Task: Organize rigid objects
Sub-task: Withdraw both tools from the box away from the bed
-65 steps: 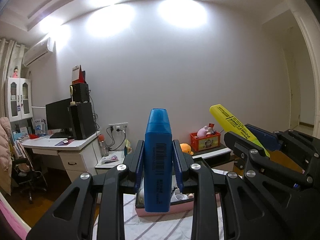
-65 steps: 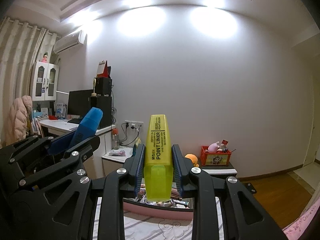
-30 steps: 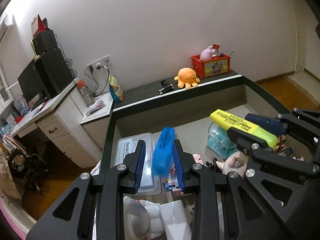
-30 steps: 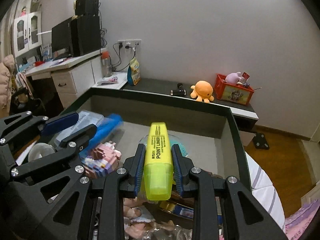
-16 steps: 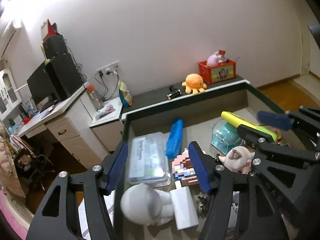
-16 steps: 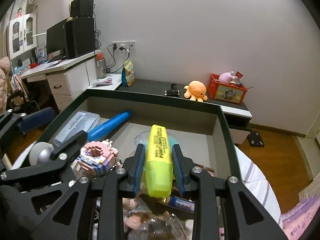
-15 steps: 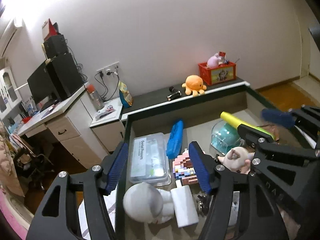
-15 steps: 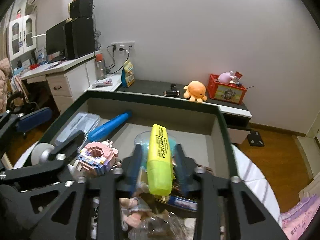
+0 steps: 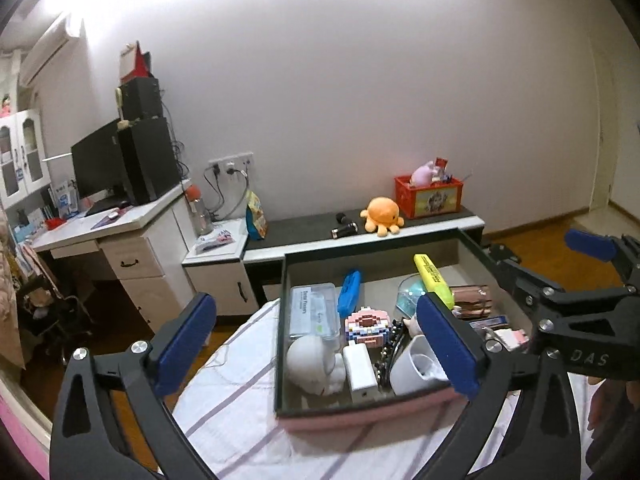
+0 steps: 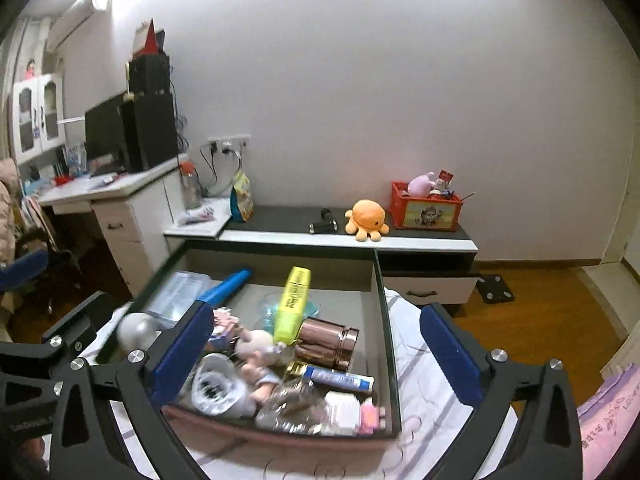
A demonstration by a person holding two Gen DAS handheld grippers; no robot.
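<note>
Left wrist view: the left gripper (image 9: 316, 338), jaws just spread wide and empty, is being held over the storage box (image 9: 360, 414) where the blue highlighter (image 9: 349, 288) is lying, while, right wrist view, the right gripper (image 10: 316, 344), likewise just released, is being held above the yellow highlighter (image 10: 293, 305) resting inside.

2 highlighters (image 9: 433, 286), 1 storage box (image 9: 360, 414), 1 plush octopus (image 9: 380, 215), 2 tools (image 9: 316, 340)

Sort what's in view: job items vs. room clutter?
Job:
blue highlighter
yellow highlighter
storage box
left hand-held gripper, right hand-held gripper, both open, empty

Lying about:
orange octopus plush
red crate
monitor
</note>
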